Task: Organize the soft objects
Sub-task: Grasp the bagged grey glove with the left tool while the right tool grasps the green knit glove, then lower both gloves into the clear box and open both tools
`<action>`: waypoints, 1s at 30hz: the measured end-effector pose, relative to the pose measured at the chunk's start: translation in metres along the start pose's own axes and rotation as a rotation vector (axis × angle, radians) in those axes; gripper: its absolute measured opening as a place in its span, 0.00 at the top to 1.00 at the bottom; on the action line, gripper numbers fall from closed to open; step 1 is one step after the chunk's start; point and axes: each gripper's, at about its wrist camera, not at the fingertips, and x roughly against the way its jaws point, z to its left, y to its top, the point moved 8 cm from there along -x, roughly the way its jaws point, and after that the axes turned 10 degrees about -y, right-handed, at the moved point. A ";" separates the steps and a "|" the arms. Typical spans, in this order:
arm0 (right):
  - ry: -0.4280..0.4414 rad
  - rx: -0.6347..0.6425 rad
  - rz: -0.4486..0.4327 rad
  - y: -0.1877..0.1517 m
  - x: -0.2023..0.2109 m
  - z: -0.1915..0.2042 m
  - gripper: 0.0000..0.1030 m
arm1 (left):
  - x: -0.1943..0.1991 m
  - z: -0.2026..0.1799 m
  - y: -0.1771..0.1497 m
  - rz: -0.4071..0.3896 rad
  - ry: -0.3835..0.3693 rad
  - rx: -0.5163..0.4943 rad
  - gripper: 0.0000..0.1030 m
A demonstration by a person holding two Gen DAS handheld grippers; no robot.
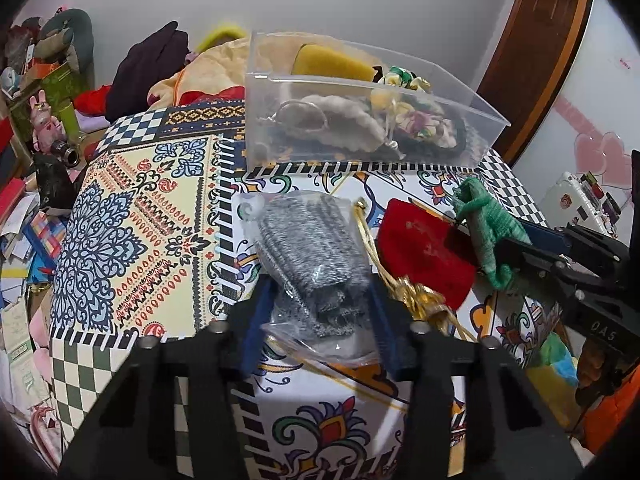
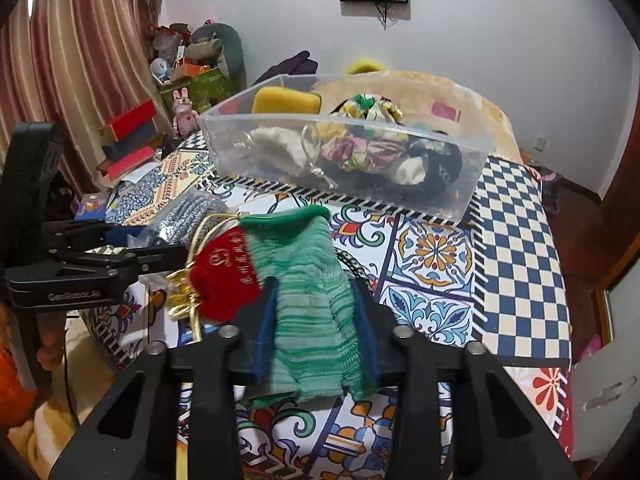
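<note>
My left gripper (image 1: 320, 292) is shut on a clear bag of grey knitted cloth (image 1: 312, 248), held just above the patterned table. My right gripper (image 2: 316, 304) is shut on a green knitted sock (image 2: 308, 292); in the left wrist view the sock (image 1: 484, 228) hangs from it at the right. A red pouch (image 1: 424, 252) with gold cord (image 1: 420, 300) lies between the two grippers; it shows in the right wrist view (image 2: 224, 272) too. A clear plastic bin (image 1: 360, 120) at the back holds a yellow sponge (image 1: 328, 64), cream cloth and floral fabric.
The table carries a patterned cloth (image 2: 520, 248) with checkered edges. Clutter of boxes and toys (image 1: 44, 100) stands to the left, with books and papers (image 1: 20, 240) below. A bed with blankets (image 1: 208, 76) lies behind the bin. A curtain (image 2: 80, 60) hangs left.
</note>
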 end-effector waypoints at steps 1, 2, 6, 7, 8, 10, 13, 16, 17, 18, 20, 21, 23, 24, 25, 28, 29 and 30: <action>0.001 -0.001 -0.006 0.001 0.002 0.000 0.78 | 0.002 0.000 0.001 -0.005 0.002 -0.003 0.64; 0.000 -0.002 -0.010 0.002 0.003 -0.001 0.81 | 0.003 0.000 0.001 -0.009 0.005 -0.006 0.66; -0.006 -0.012 -0.035 0.009 0.010 -0.005 0.84 | 0.014 0.001 0.006 -0.037 0.019 -0.018 0.69; -0.009 -0.014 -0.041 0.010 0.012 -0.006 0.85 | 0.017 0.000 0.007 -0.045 0.021 -0.020 0.70; -0.011 -0.017 -0.049 0.012 0.015 -0.007 0.85 | 0.020 0.001 0.009 -0.052 0.021 -0.021 0.70; -0.015 -0.024 -0.066 0.016 0.020 -0.009 0.85 | 0.028 0.001 0.014 -0.073 0.022 -0.024 0.70; -0.022 -0.042 -0.101 0.025 0.030 -0.016 0.85 | 0.039 -0.002 0.024 -0.105 0.028 -0.040 0.70; -0.026 -0.058 -0.135 0.037 0.038 -0.023 0.85 | 0.050 -0.008 0.037 -0.141 0.023 -0.059 0.70; -0.034 -0.063 -0.152 0.042 0.041 -0.025 0.85 | 0.054 -0.010 0.042 -0.155 0.023 -0.067 0.70; -0.038 -0.065 -0.165 0.047 0.044 -0.027 0.85 | 0.058 -0.012 0.049 -0.172 0.021 -0.075 0.70; -0.050 -0.073 -0.194 0.057 0.049 -0.031 0.85 | 0.062 -0.017 0.058 -0.197 0.015 -0.089 0.70; -0.055 -0.078 -0.208 0.063 0.051 -0.034 0.85 | 0.065 -0.019 0.065 -0.211 0.012 -0.095 0.70; -0.064 -0.085 -0.231 0.071 0.054 -0.036 0.85 | 0.068 -0.022 0.076 -0.230 0.009 -0.105 0.70; -0.069 -0.090 -0.243 0.076 0.055 -0.038 0.85 | 0.070 -0.023 0.082 -0.242 0.007 -0.111 0.70; -0.072 -0.096 -0.253 0.081 0.056 -0.040 0.85 | 0.071 -0.025 0.087 -0.251 0.007 -0.116 0.70; -0.080 -0.113 -0.283 0.096 0.057 -0.045 0.85 | 0.071 -0.029 0.104 -0.276 0.006 -0.129 0.70; -0.087 -0.119 -0.293 0.100 0.057 -0.047 0.85 | 0.071 -0.031 0.110 -0.282 0.005 -0.132 0.70; -0.092 -0.124 -0.302 0.104 0.057 -0.049 0.85 | 0.070 -0.033 0.115 -0.288 0.005 -0.137 0.70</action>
